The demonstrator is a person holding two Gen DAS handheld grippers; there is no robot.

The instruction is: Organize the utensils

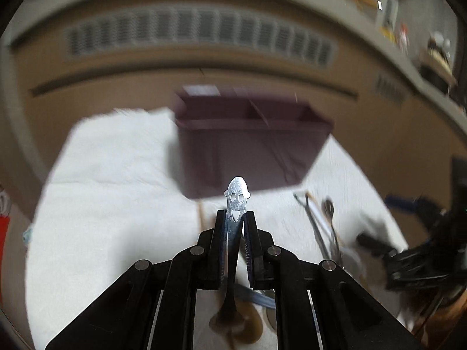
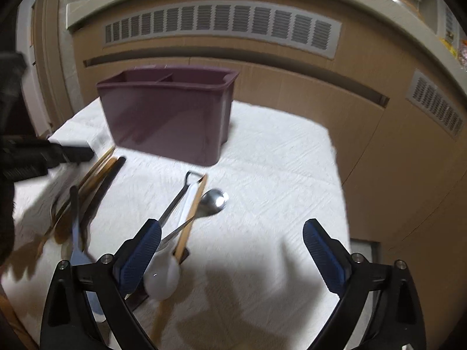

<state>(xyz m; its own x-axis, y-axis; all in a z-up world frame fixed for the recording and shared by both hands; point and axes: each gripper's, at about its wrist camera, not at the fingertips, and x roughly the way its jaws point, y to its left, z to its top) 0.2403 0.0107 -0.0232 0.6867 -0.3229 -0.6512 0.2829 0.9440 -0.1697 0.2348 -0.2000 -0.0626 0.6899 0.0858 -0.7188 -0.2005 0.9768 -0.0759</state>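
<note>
My left gripper (image 1: 235, 221) is shut on a metal utensil (image 1: 238, 194) whose handle end has a smiley face cut into it and sticks up past the fingertips. It is held above the white cloth (image 1: 102, 218), in front of the purple divided caddy (image 1: 248, 145). My right gripper (image 2: 232, 233) stands open above the cloth (image 2: 277, 175), nothing between its blue pads (image 2: 318, 242). Just left of it lie a metal spoon (image 2: 214, 201), a white spoon (image 2: 163, 277) and a wooden stick (image 2: 192, 215). The caddy (image 2: 166, 110) stands beyond.
A second pile of wooden, dark and blue utensils (image 2: 93, 180) lies on the cloth's left, under the black left gripper (image 2: 46, 154). Beige cabinets with vent grilles (image 2: 221, 26) rise behind the table. The cloth's right edge (image 2: 335, 160) drops off beside the cabinets.
</note>
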